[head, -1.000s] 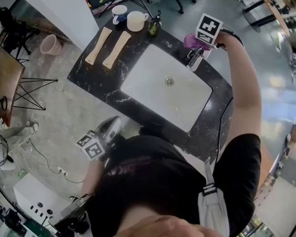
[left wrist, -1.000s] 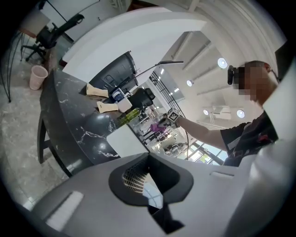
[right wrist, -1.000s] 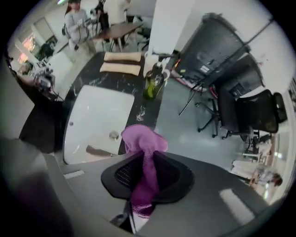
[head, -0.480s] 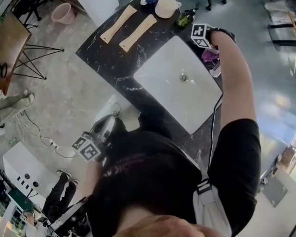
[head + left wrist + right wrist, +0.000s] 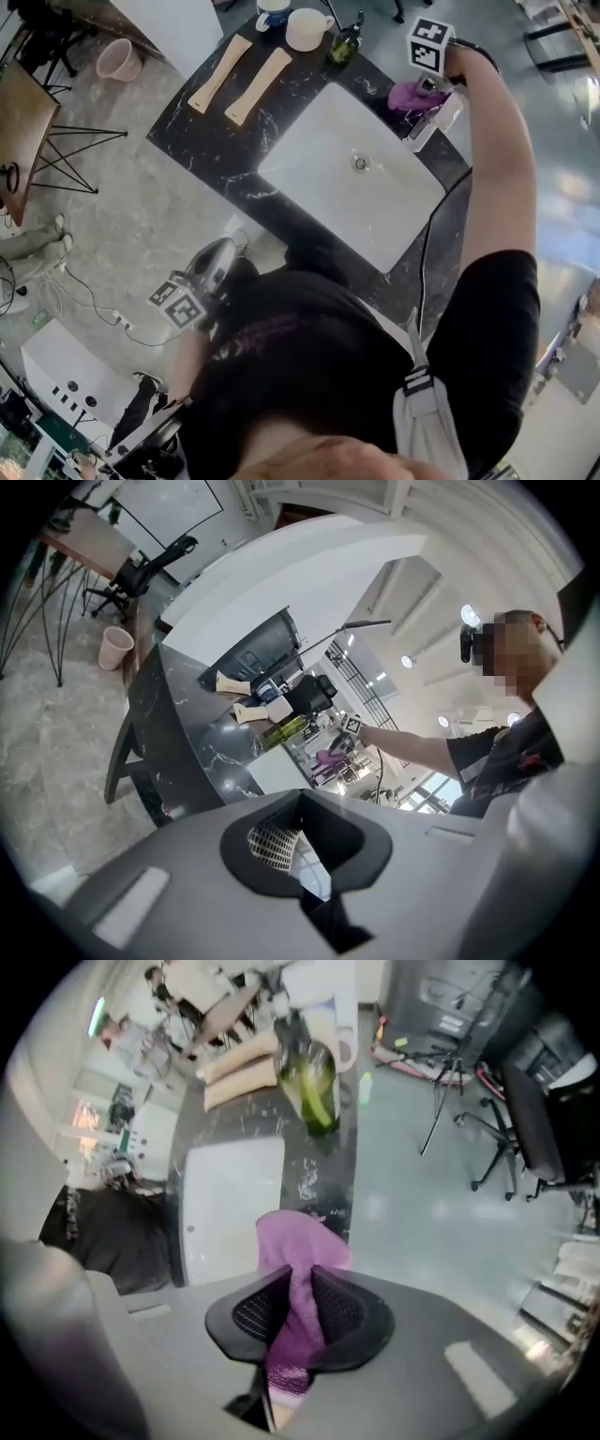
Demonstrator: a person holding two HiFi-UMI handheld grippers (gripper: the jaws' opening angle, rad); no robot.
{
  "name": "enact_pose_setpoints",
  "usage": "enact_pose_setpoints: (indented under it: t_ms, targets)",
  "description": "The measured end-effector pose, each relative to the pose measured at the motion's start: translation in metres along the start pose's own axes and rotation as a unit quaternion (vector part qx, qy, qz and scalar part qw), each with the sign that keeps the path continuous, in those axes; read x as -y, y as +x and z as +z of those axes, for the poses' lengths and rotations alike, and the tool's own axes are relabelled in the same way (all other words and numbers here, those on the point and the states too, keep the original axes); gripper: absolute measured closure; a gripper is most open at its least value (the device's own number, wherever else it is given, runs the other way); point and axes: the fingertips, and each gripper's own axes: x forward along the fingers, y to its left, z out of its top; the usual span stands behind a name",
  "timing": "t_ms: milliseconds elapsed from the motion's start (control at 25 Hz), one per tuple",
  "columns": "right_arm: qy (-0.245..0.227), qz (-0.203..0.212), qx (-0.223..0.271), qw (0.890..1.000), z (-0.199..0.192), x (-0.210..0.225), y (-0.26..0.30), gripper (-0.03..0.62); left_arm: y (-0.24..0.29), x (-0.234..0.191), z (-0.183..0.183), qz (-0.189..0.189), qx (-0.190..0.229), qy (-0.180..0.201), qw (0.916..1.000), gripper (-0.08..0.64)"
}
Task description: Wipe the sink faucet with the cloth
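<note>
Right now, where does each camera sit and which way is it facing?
Head view: on the person's head, looking steeply down at the sink and counter; shows chest, right arm, left claw, right claw.
Left gripper view: on the left claw, low beside the counter, looking across it; shows the empty claw, right arm.
Right gripper view: on the right claw, pointing down at the sink; claw shut on the purple cloth, shirt at left.
Shared: all three show the cloth and green bottle.

loc: office/lab space | evid: swivel chair (image 5: 539,1110), floor cables (image 5: 84,300), freestanding sink counter (image 5: 202,141)
</note>
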Motion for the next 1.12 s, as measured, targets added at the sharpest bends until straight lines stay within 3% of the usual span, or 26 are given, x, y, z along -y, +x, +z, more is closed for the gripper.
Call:
enact_pose_setpoints:
  t_ms: [120, 200, 280, 400, 440, 480, 520, 640, 800, 960, 1040, 1120]
  targets:
    - [0.055, 0.033, 0.127, 0.99, -0.017, 0.004, -0.048, 0.518, 0.008, 0.008, -0.001, -0.004, -0.01, 0.009, 0.9999, 0.561]
    - [0.097, 0.056, 0.207, 0.972, -0.032, 0.013, -0.061, 0.518, 0.012, 0.011, -0.003, -0.002, -0.014, 0.01, 0.9998, 0.561]
    - [0.142, 0.094, 0.309, 0.936, -0.039, 0.022, -0.064, 0.518, 0.016, 0.014, -0.006, 0.002, -0.02, 0.01, 0.9997, 0.561]
    - [0.21, 0.158, 0.453, 0.852, -0.047, 0.039, -0.054, 0.518, 0.024, 0.019, -0.015, 0.01, -0.031, 0.015, 0.9994, 0.561]
    - [0.238, 0.168, 0.475, 0.83, -0.052, 0.046, -0.041, 0.518, 0.026, 0.019, -0.018, 0.014, -0.035, 0.016, 0.9992, 0.561]
    - [0.265, 0.169, 0.479, 0.82, -0.057, 0.053, -0.023, 0.519, 0.028, 0.02, -0.02, 0.017, -0.039, 0.016, 0.999, 0.561]
    - [0.288, 0.167, 0.469, 0.818, -0.061, 0.058, -0.001, 0.52, 0.03, 0.02, -0.023, 0.021, -0.043, 0.016, 0.9987, 0.561]
    - [0.324, 0.16, 0.429, 0.828, -0.063, 0.064, 0.062, 0.52, 0.036, 0.022, -0.031, 0.023, -0.053, 0.018, 0.9981, 0.561]
    - [0.311, 0.161, 0.443, 0.825, -0.057, 0.067, 0.076, 0.52, 0.046, 0.027, -0.037, 0.023, -0.067, 0.022, 0.9972, 0.561]
    - [0.291, 0.124, 0.448, 0.836, -0.057, 0.067, 0.074, 0.52, 0.052, 0.032, -0.04, 0.003, -0.076, 0.038, 0.9964, 0.561]
    - [0.289, 0.107, 0.473, 0.825, -0.062, 0.066, 0.061, 0.52, 0.053, 0.034, -0.038, -0.004, -0.076, 0.044, 0.9961, 0.561]
    - [0.287, 0.097, 0.524, 0.796, -0.072, 0.058, 0.029, 0.52, 0.052, 0.035, -0.036, -0.009, -0.08, 0.047, 0.9956, 0.561]
